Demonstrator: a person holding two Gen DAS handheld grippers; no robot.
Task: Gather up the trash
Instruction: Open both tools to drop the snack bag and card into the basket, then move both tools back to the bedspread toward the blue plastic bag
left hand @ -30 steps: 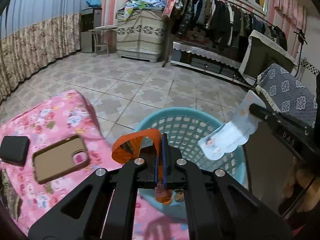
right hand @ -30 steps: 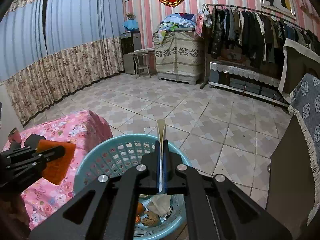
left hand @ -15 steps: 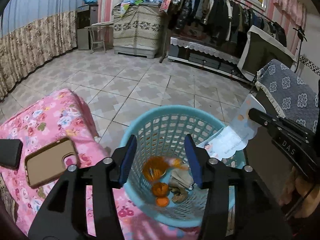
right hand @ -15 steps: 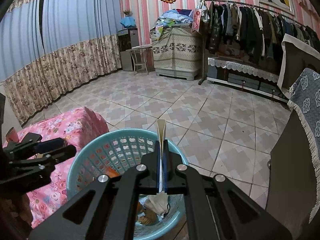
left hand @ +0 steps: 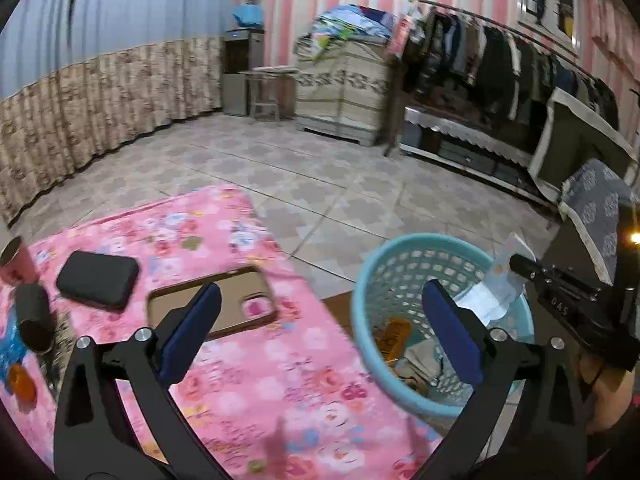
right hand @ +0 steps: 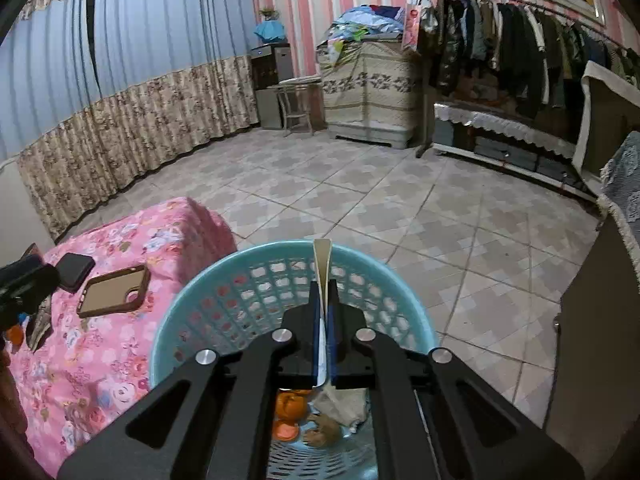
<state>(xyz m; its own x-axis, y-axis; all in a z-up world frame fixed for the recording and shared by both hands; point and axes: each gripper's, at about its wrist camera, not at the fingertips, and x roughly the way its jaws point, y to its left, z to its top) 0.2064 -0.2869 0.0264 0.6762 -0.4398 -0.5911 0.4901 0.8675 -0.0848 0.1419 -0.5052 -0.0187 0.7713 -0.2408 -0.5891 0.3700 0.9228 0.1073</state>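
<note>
A light blue plastic basket point(left hand: 404, 248) stands on the floor beside the pink floral table point(left hand: 280, 392); it also shows in the right wrist view point(right hand: 240, 264). Orange peel and wrappers point(right hand: 292, 408) lie in it. My left gripper point(left hand: 320, 332) is open and empty, over the table edge next to the basket. My right gripper point(right hand: 325, 308) is shut on a white paper wrapper point(right hand: 322, 256), held above the basket; the wrapper also shows in the left wrist view point(left hand: 500, 284).
On the table lie a brown phone case point(left hand: 216, 308), a black pouch point(left hand: 98, 280), a dark roll point(left hand: 34, 316), a pink cup point(left hand: 16, 260) and orange scraps point(left hand: 22, 384). A dark cabinet point(right hand: 600, 340) stands right of the basket. Tiled floor lies beyond.
My left gripper opened and dropped the orange wrapper into the basket, then swung left over the table. My right gripper kept hold of the paper wrapper over the basket.
</note>
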